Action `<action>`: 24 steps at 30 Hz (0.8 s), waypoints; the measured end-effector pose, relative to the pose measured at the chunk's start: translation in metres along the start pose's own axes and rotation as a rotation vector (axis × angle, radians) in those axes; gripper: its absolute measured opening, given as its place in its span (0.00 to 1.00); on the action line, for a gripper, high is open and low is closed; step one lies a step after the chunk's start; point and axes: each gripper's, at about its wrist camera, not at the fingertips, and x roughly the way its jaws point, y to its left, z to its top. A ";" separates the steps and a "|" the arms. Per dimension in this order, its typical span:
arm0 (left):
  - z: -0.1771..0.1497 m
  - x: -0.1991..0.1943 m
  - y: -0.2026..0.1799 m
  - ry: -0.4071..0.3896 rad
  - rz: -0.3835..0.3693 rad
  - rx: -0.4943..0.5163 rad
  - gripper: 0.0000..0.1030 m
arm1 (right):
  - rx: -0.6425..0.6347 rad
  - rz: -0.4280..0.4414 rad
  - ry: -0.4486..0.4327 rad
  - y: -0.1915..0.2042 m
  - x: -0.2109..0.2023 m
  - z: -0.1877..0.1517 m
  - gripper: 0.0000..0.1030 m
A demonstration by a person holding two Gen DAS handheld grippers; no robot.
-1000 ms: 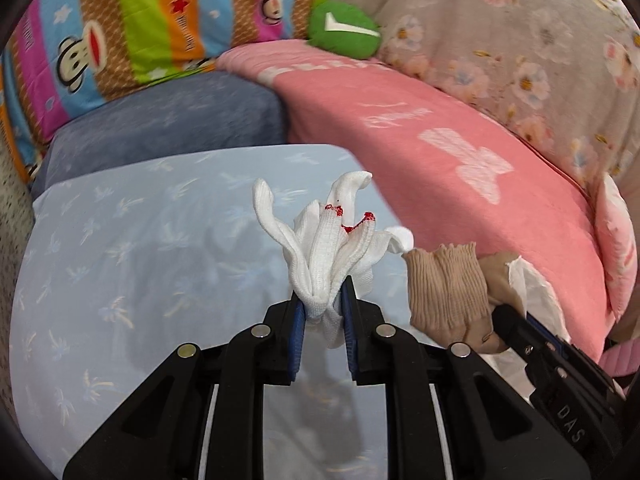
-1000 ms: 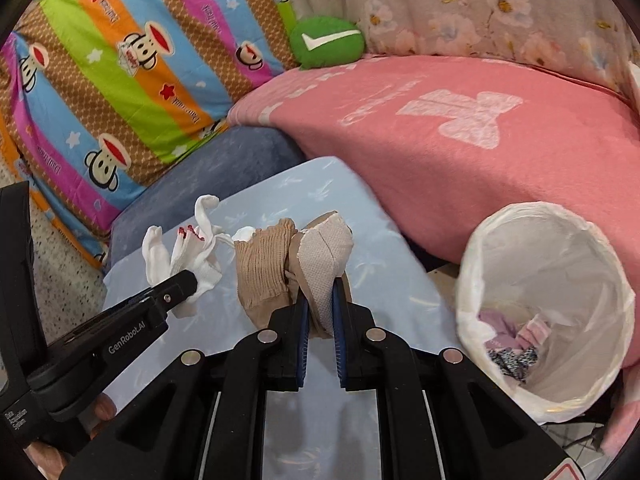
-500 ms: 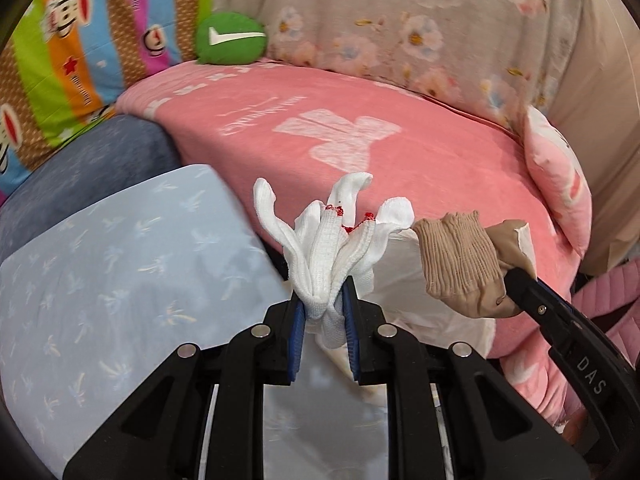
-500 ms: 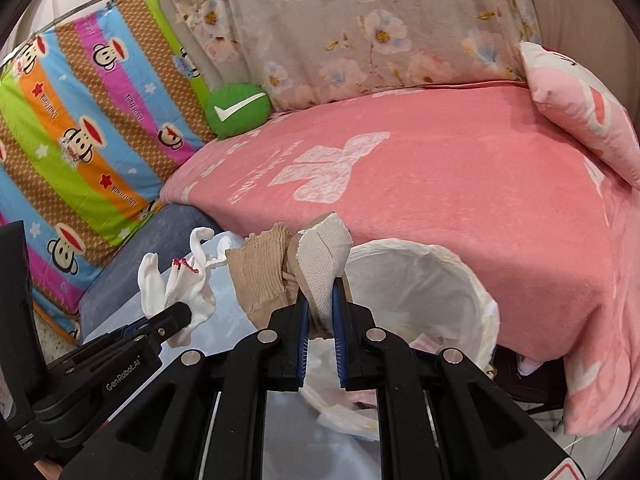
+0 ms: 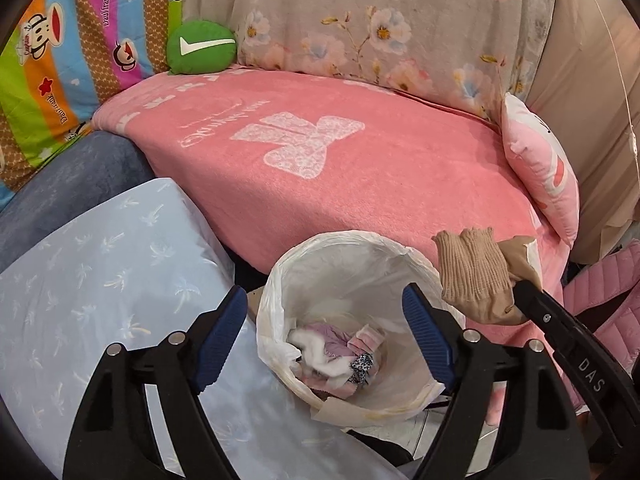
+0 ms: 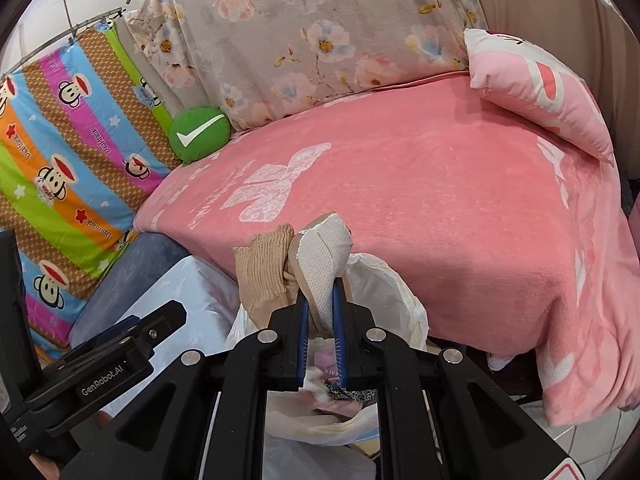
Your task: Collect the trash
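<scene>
My left gripper [image 5: 324,316] hangs over the white-lined trash bin [image 5: 276,280] with its jaws opening wide and nothing between them. In the bin lie several cloth scraps [image 5: 340,356], with a white piece among them. My right gripper [image 6: 320,300] is shut on a tan sock [image 6: 264,268] with a white textured sole, held just above the bin's liner [image 6: 392,284]. In the left wrist view that sock [image 5: 472,272] and the right gripper [image 5: 524,292] hover at the bin's right rim. The left gripper [image 6: 172,316] shows at the lower left of the right wrist view.
A pink blanket [image 5: 360,168] covers the bed behind the bin, with a pink pillow [image 5: 536,168] at its right end and a green cushion [image 5: 200,46] at the back. A light-blue patterned pillow [image 5: 100,280] lies left of the bin. Striped monkey-print fabric [image 6: 60,160] hangs at far left.
Both grippers swung right from the light-blue pillow to over the bin. The left gripper opened and the white glove it held is gone from its jaws. The right gripper still holds the sock.
</scene>
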 end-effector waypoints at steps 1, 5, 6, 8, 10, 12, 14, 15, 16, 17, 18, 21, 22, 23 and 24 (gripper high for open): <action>0.000 0.000 0.001 0.000 0.005 -0.002 0.74 | -0.002 0.001 0.001 0.002 0.001 0.000 0.10; -0.001 -0.002 0.006 -0.007 0.034 -0.005 0.74 | -0.017 0.013 0.010 0.009 0.006 -0.001 0.10; -0.001 -0.003 0.007 -0.010 0.044 -0.004 0.74 | -0.021 0.015 0.011 0.012 0.008 -0.002 0.10; -0.002 -0.005 0.010 -0.017 0.059 -0.005 0.74 | -0.032 0.020 0.015 0.017 0.011 -0.002 0.11; -0.002 -0.007 0.014 -0.024 0.072 -0.006 0.74 | -0.039 0.024 0.020 0.022 0.014 -0.003 0.12; -0.003 -0.009 0.018 -0.028 0.087 -0.011 0.75 | -0.046 0.023 0.020 0.028 0.017 -0.004 0.16; -0.003 -0.010 0.023 -0.028 0.101 -0.022 0.80 | -0.060 0.015 0.032 0.033 0.021 -0.004 0.22; -0.003 -0.011 0.025 -0.030 0.110 -0.029 0.83 | -0.063 0.013 0.037 0.035 0.023 -0.005 0.28; -0.004 -0.012 0.027 -0.034 0.118 -0.034 0.83 | -0.065 0.014 0.040 0.037 0.024 -0.005 0.29; -0.004 -0.013 0.030 -0.035 0.122 -0.035 0.83 | -0.071 0.016 0.042 0.039 0.024 -0.006 0.30; -0.005 -0.014 0.032 -0.037 0.126 -0.037 0.83 | -0.078 0.017 0.042 0.041 0.023 -0.007 0.30; -0.006 -0.018 0.037 -0.045 0.146 -0.041 0.83 | -0.107 0.005 0.049 0.049 0.020 -0.009 0.31; -0.008 -0.020 0.038 -0.046 0.149 -0.043 0.83 | -0.118 0.000 0.051 0.052 0.018 -0.010 0.32; -0.009 -0.021 0.039 -0.046 0.153 -0.045 0.83 | -0.130 -0.004 0.053 0.054 0.017 -0.009 0.36; -0.010 -0.023 0.041 -0.047 0.160 -0.046 0.83 | -0.140 -0.008 0.056 0.055 0.015 -0.010 0.41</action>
